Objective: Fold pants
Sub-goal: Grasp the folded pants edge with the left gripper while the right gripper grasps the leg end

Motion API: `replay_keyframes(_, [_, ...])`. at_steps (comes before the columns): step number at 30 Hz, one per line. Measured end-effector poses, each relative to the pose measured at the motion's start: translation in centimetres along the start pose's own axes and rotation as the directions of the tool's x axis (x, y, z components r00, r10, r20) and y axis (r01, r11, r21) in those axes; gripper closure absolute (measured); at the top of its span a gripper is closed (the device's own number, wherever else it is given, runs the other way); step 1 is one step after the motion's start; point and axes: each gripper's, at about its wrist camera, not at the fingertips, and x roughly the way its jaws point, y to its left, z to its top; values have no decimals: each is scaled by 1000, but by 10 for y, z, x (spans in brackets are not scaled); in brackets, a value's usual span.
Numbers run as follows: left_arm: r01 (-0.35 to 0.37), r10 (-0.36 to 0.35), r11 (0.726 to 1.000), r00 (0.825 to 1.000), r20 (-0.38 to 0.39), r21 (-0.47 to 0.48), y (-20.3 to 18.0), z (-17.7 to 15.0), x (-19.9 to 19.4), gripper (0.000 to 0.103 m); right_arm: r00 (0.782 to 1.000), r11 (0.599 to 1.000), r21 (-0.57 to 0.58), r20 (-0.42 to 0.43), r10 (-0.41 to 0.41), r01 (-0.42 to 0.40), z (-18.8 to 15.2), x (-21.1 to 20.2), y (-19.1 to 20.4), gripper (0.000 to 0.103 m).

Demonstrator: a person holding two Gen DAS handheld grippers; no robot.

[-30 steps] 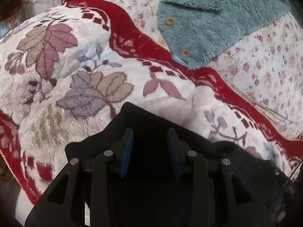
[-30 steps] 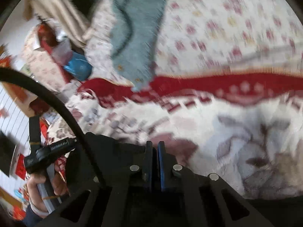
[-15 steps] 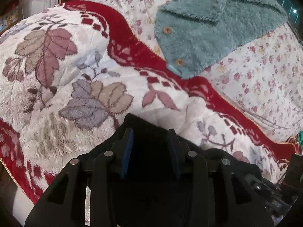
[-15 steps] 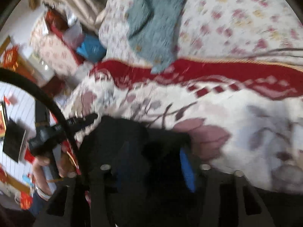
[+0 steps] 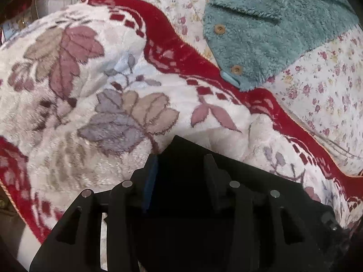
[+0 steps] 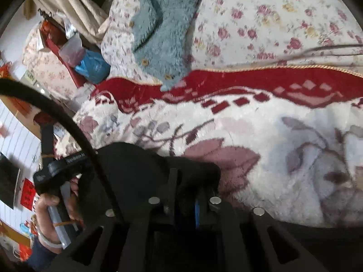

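The black pants (image 5: 261, 181) lie on a white and red leaf-patterned blanket (image 5: 113, 68), with one corner poking out past my left fingertips. My left gripper (image 5: 181, 158) stands over them with its jaws apart and opening. Black cloth lies between the fingers, and I see no pad pressing on it. In the right wrist view the pants (image 6: 136, 165) bunch up at the lower middle. My right gripper (image 6: 190, 176) is closing narrowly on a raised fold of them. A person's hand (image 6: 47, 204) grips the other gripper's handle at the lower left.
A teal fleece jacket (image 5: 272, 34) with wooden buttons lies on the floral sheet (image 5: 329, 90) beyond the blanket's red border. A black cable (image 6: 68, 120) arcs across the left of the right wrist view. A blue bag (image 6: 93, 65) and clutter sit past the bed's far edge.
The right jaws were together a second ago, spread wide half a second ago, and now pinch a fold of the pants. The left fingers stand slightly wider apart.
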Motion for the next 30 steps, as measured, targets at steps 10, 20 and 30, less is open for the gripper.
replay_keyframes(10, [307,-301,948,950,-76,83,-73,-43,-55,50,978,983,63,110,-179,173,-44,-146,-68,63])
replay_keyframes(20, [427,-369,871,896,-249,245,-174,-106,-57,49,886,870,266,98,-452,415,-98,-282,-167,51])
replay_keyframes(30, [395,-334,863,913,-233,313,-199,-114,-64,48,886,873,212,61,-460,439,-80,-284,-199,50])
